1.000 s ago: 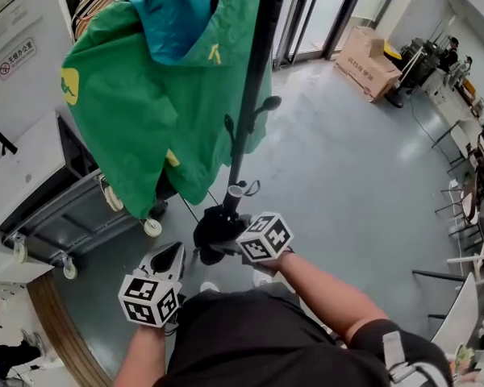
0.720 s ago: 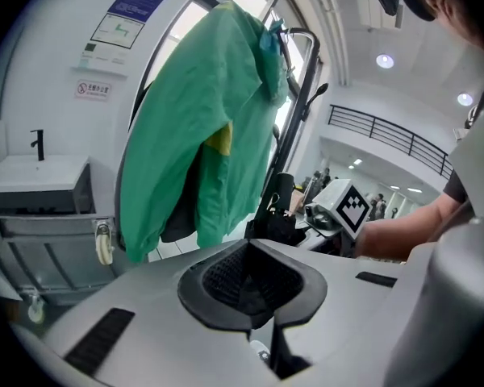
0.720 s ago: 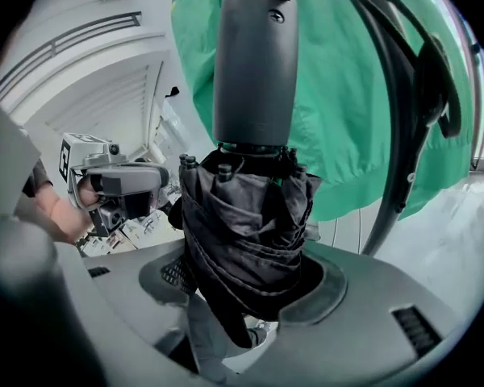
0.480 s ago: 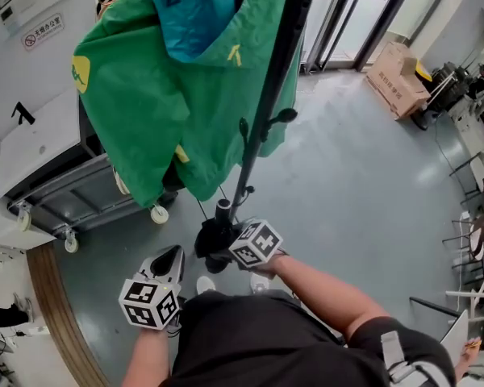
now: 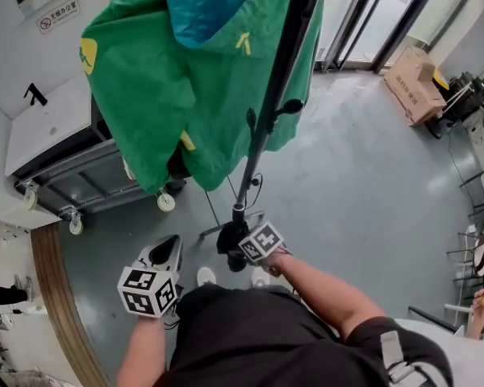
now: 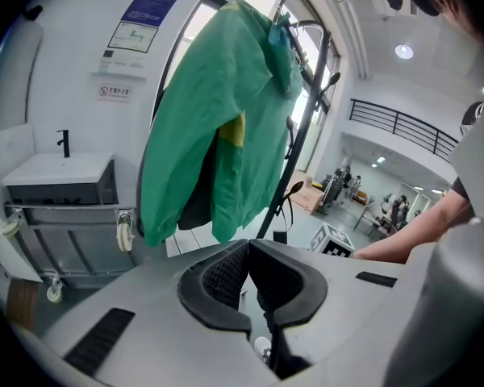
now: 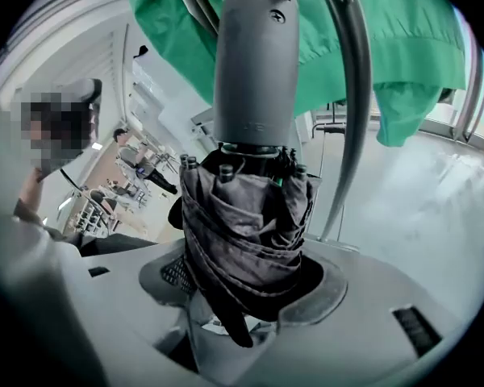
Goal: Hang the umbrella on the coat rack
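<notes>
A folded dark grey umbrella (image 7: 246,216) stands upright between the jaws of my right gripper (image 7: 246,276), which is shut on it; its grey handle (image 7: 256,71) points up. In the head view the umbrella (image 5: 227,238) and right gripper (image 5: 237,247) sit low beside the black coat rack pole (image 5: 270,103), below a hook (image 5: 289,106). A green jacket (image 5: 185,71) hangs on the rack. My left gripper (image 5: 168,254) hangs to the left, shut on nothing, jaw tips touching (image 6: 246,248).
A white cabinet on wheels (image 5: 48,135) stands against the left wall. A cardboard box (image 5: 415,83) lies by the glass doors at the far right. Chairs (image 5: 472,192) line the right edge. Grey floor spreads to the right of the rack.
The head view has shifted, so the rack and jacket now sit further right and lower in frame. The right gripper with the umbrella stays low by the pole. The left gripper has barely moved.
</notes>
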`<state>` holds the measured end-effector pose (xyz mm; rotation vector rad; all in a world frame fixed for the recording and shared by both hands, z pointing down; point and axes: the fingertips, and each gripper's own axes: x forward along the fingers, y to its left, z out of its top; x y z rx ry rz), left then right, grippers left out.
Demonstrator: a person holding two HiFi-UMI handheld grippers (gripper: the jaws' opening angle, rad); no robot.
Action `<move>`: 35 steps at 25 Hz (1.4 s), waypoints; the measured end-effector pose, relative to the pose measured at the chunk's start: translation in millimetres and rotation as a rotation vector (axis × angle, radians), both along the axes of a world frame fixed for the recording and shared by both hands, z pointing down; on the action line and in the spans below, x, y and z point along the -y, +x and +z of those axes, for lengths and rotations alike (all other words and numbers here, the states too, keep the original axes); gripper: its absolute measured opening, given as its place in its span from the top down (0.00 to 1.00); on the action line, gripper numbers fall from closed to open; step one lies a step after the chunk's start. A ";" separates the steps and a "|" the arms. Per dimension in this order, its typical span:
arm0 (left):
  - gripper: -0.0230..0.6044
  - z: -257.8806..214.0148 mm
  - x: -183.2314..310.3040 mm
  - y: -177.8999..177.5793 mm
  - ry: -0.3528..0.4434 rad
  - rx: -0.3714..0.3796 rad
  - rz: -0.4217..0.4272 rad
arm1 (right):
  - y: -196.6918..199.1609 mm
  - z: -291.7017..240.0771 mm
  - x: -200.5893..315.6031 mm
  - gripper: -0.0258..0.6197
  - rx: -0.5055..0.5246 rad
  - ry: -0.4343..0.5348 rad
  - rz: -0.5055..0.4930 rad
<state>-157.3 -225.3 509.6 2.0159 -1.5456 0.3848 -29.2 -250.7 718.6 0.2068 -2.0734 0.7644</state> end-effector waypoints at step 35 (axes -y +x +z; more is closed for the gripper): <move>0.94 15.8 3.6 -7.0 -0.034 0.006 0.069 | 21.8 52.2 69.3 0.55 -0.157 0.134 0.200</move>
